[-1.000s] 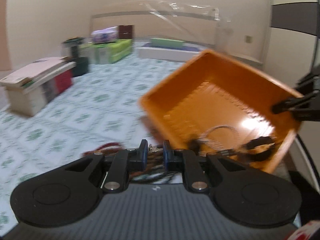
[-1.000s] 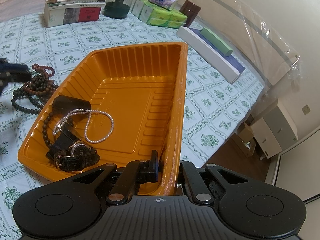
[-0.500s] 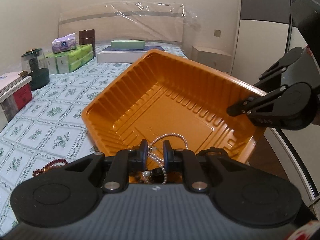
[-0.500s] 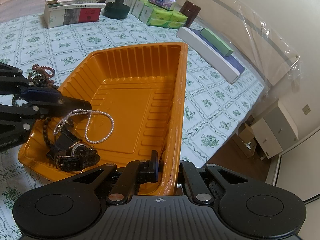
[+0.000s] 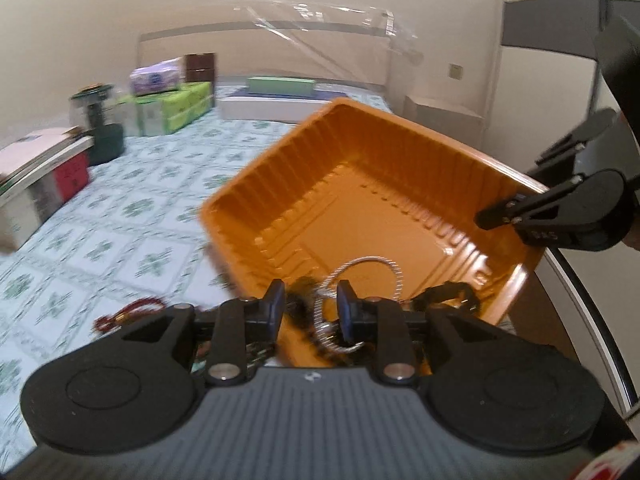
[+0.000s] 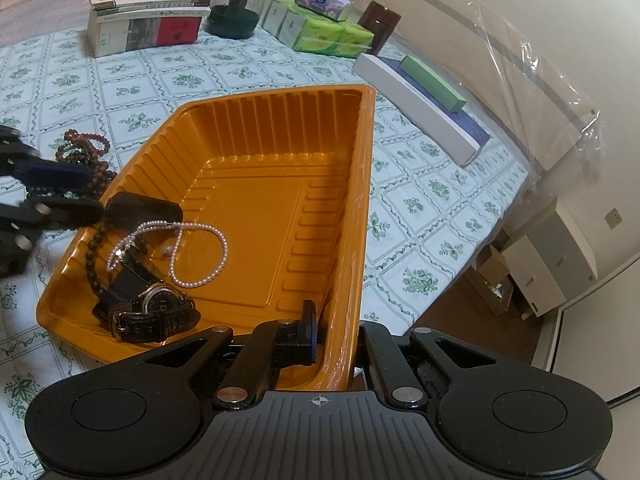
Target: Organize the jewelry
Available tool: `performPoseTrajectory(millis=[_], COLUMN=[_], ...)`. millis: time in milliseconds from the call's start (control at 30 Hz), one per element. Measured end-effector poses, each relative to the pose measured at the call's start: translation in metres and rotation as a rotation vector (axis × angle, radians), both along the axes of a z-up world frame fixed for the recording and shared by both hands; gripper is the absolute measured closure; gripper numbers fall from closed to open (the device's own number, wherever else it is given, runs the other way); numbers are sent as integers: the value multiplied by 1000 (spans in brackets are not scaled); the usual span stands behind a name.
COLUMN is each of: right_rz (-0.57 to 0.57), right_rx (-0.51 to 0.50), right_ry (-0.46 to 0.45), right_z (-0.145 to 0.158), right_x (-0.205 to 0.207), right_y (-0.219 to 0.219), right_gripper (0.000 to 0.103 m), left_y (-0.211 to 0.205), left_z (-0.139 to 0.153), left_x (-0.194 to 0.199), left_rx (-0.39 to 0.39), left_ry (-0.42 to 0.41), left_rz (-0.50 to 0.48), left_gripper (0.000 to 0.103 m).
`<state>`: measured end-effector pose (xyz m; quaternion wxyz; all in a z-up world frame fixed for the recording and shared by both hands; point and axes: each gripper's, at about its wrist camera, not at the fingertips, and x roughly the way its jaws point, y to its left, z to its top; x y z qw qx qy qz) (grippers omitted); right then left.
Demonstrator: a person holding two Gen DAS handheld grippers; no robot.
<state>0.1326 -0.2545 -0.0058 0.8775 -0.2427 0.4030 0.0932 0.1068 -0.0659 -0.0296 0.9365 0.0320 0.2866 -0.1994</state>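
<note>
An orange tray (image 6: pixel 260 200) sits on the patterned cloth. It holds a pearl necklace (image 6: pixel 208 256), a dark bead bracelet (image 6: pixel 91 256), a black-strap watch (image 6: pixel 160 312) and a black case (image 6: pixel 144 210). My right gripper (image 6: pixel 334 334) is shut on the tray's near rim. My left gripper (image 5: pixel 310 308) is open and empty above the tray's corner; the pearl necklace (image 5: pixel 360 276) lies below its jaws. In the right wrist view the left gripper's fingers (image 6: pixel 60 188) are blurred at the tray's left edge. Red and brown bead strands (image 6: pixel 86 152) lie on the cloth outside the tray.
Stacked books (image 6: pixel 144 20), a dark green jar (image 6: pixel 236 8), green tissue packs (image 6: pixel 320 28), a brown canister (image 6: pixel 378 24) and a long white box (image 6: pixel 420 120) stand at the back. The bed edge and a cabinet (image 6: pixel 548 264) are at the right.
My left gripper has opened wider and pulled back toward the tray's left corner, with motion blur. The pearl necklace lies in the tray. The right gripper has not moved.
</note>
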Motion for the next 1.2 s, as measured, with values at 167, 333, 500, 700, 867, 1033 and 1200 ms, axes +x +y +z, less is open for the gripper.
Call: performPoseTrajectory(millis=[167,333,500,700,867,1033,1200], right_rz=[1,0,-1,0,0,1,0], right_rx=[0,2,2,3,3,9,9], right_ry=[0,0,0,0,0,6,7], right_z=[0,0,0,0,0,-1,-1], right_x=[0,0,0,0,-1,-1,-1], right_y=[-1,0,0,0,-1,-2,-2], right_gripper=[99,99,99,99,99,99,99], left_y=[35,69,88,87,67,45,31], left_z=[-3,-12,-25,-32,-35,-42,-52], left_x=[-10,-19,-22,-20,-8,5,20], left_rx=[3,29,68,91,161,288,436], left_ry=[11,35,67,80,49,16,0], left_rz=[106,210,266,247,168,32,-75], left_gripper=[76,75,75,75,75,75,75])
